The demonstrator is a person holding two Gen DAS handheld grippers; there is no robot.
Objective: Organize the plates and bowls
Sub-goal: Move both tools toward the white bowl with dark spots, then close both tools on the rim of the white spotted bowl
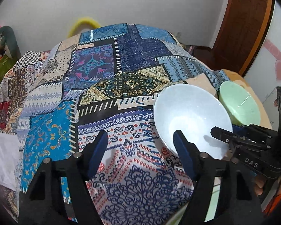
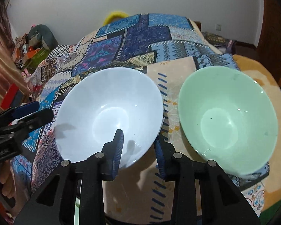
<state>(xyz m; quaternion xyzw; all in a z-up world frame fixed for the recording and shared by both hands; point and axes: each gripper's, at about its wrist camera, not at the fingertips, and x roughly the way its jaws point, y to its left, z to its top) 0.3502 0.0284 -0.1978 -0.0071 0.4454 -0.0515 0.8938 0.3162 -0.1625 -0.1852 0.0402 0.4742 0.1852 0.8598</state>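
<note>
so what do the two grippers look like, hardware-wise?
Both match: the left gripper and right gripper are matte black angular frames with triangular cutouts, silver pivot pins and dark blue ribbed pads. White "DAS" lettering marks the right one. No cables or sleeves visible.

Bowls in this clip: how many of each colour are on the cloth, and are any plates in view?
White bowl: 1
Green bowl: 1
Plates: 0 clearly in view
Total: 2 dishes, both on the patchwork cloth. The right hand-held gripper straddles the white bowl's near rim, one finger inside and one outside.
</note>
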